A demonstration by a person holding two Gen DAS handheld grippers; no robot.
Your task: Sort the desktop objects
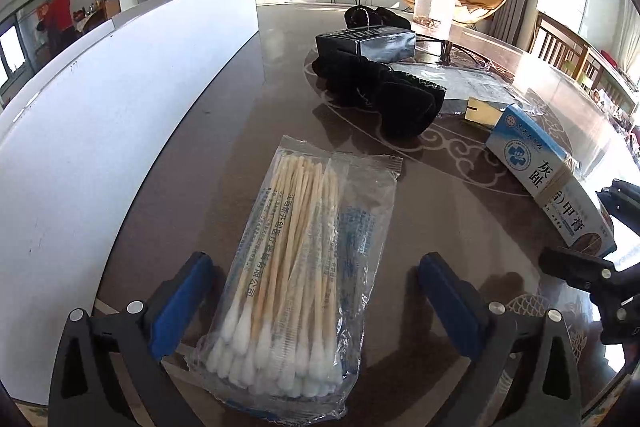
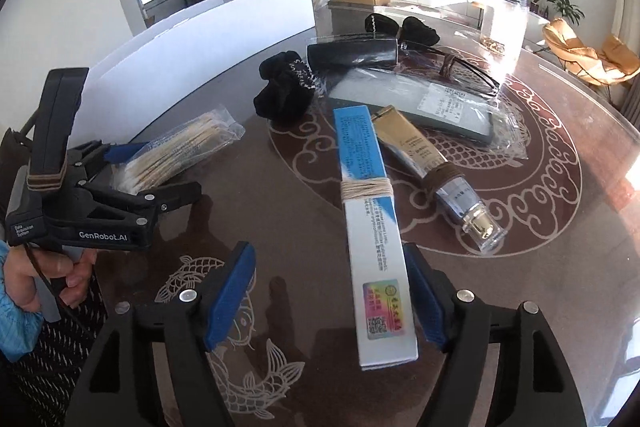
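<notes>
Blue rubber pads of the left gripper (image 1: 316, 307) stand wide apart on either side of a crinkled clear plastic swab pack (image 1: 292, 267), neither pad pressing it; the wooden sticks with white cotton tips lie flat on the glossy brown table (image 1: 460, 227), close beside a white panel (image 1: 120, 127). In the right wrist view, the right gripper (image 2: 332, 299) is also open, its pads flanking the near end of a long white-and-blue carton (image 2: 372, 227) bound with tan string, which appears to rest on the tabletop; whether the right pad grazes its edge is unclear. Just beside the carton lies a gold-and-clear tube (image 2: 432, 171) wrapped with brown cord. Behind them sit a flat grey packet (image 2: 420, 103) in crumpled film, soft black fabric pieces (image 2: 284, 95), a dark rectangular box (image 2: 352, 55) and a clear plastic jar (image 2: 504, 23). A hand (image 2: 44, 271) holds the left gripper's grip.
</notes>
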